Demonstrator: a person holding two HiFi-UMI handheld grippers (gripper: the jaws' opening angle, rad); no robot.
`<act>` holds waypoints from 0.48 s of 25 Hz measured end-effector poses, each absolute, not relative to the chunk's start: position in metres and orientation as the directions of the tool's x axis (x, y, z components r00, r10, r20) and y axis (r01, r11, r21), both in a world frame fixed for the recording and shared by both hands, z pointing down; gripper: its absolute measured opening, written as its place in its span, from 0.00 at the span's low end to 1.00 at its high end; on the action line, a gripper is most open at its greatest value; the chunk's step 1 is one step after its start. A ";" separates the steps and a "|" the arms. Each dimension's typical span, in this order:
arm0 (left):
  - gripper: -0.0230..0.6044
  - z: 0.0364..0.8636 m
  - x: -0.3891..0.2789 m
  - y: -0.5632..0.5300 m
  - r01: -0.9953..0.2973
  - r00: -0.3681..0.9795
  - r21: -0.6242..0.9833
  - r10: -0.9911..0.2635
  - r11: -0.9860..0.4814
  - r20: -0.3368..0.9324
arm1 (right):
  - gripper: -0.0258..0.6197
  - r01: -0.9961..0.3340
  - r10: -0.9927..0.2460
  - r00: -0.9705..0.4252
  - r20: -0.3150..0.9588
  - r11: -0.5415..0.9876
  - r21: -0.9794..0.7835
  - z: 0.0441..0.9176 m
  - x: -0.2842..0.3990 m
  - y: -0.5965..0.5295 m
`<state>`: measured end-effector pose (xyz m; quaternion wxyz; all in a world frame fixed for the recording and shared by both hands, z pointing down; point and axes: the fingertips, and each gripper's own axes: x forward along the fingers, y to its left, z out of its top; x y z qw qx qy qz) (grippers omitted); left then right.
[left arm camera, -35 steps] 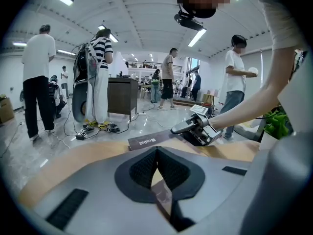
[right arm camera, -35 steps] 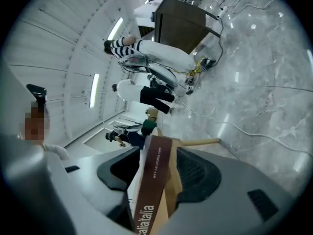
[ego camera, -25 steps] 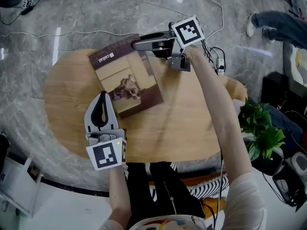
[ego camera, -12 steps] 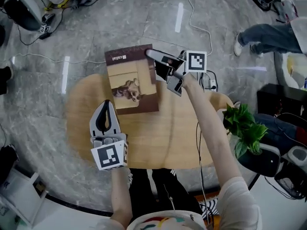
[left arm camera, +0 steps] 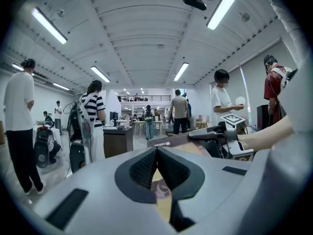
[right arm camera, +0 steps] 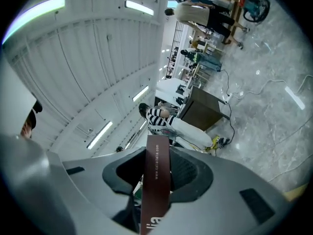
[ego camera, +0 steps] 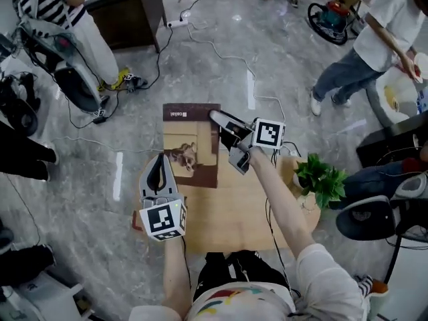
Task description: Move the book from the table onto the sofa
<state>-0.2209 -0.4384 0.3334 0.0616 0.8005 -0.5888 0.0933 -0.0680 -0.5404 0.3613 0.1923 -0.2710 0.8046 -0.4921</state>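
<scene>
The book (ego camera: 190, 142), brown with a tan cover and a dog picture, hangs flat in the air well above the wooden table (ego camera: 234, 212). My right gripper (ego camera: 217, 117) is shut on its right edge. In the right gripper view the brown spine (right arm camera: 156, 180) stands edge-on, pressed between the pads of that gripper (right arm camera: 157, 153). My left gripper (ego camera: 160, 158) is shut with its tips touching, right at the book's near left edge. Whether it touches the book I cannot tell. In the left gripper view the book (left arm camera: 171, 142) lies just beyond the shut tips of that gripper (left arm camera: 156, 150).
A potted plant (ego camera: 319, 179) stands at the table's right end. Several people stand around, one in a striped shirt (ego camera: 60, 5) at the far left and one in a white top (ego camera: 374, 32) at the right. Cables (ego camera: 227, 52) run over the grey floor.
Both grippers and the book have risen far above the table. The table now looks much smaller below, and more of the room shows around it.
</scene>
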 end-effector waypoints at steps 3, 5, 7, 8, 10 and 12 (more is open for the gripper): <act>0.05 0.281 -0.218 -0.442 -0.943 0.322 -0.031 -0.935 -0.330 0.148 | 0.28 -0.257 -0.680 -0.726 -0.099 0.401 -0.879 0.305 -0.058 -0.516; 0.05 0.248 -0.215 -0.439 -0.936 0.344 -0.036 -0.933 -0.349 0.111 | 0.28 -0.281 -0.703 -0.699 -0.129 0.437 -0.855 0.271 -0.054 -0.495; 0.05 0.217 -0.210 -0.432 -0.927 0.370 -0.031 -0.926 -0.373 0.079 | 0.28 -0.307 -0.723 -0.676 -0.146 0.456 -0.835 0.241 -0.051 -0.472; 0.05 0.203 -0.207 -0.427 -0.921 0.386 -0.027 -0.920 -0.388 0.064 | 0.28 -0.316 -0.736 -0.660 -0.150 0.453 -0.833 0.229 -0.049 -0.460; 0.05 0.178 -0.199 -0.413 -0.908 0.417 -0.022 -0.908 -0.418 0.039 | 0.28 -0.328 -0.761 -0.628 -0.163 0.448 -0.831 0.210 -0.040 -0.433; 0.05 0.160 -0.186 -0.399 -0.892 0.451 -0.029 -0.892 -0.451 0.019 | 0.28 -0.338 -0.782 -0.593 -0.192 0.458 -0.822 0.193 -0.024 -0.407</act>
